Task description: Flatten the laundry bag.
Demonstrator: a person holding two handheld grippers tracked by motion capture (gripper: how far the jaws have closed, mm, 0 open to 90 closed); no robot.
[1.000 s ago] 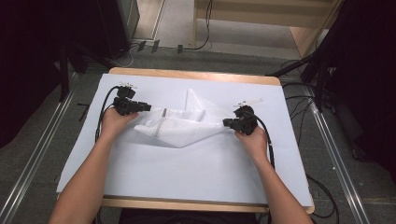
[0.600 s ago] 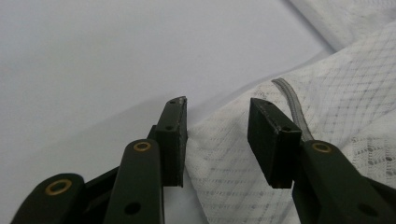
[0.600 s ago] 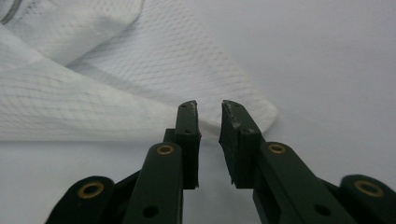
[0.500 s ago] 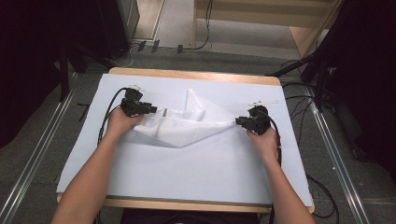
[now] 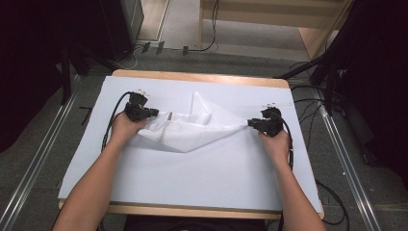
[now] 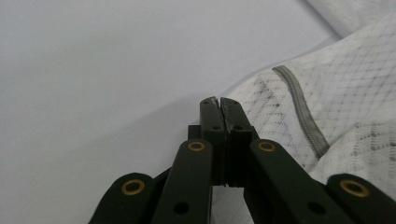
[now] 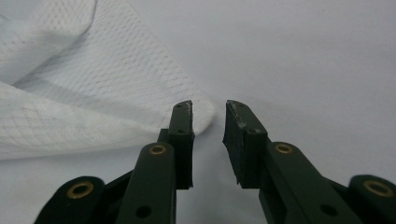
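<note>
A lab: floor rails and trailing cables (dark curtains around).

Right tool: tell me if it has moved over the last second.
Yes. In the high view the right tool has slid outward toward the table's right edge, stretching the white mesh cloth wider.

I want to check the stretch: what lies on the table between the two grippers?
In the high view, the white mesh cloth spans from the left gripper to the right gripper, over the white table cover.
</note>
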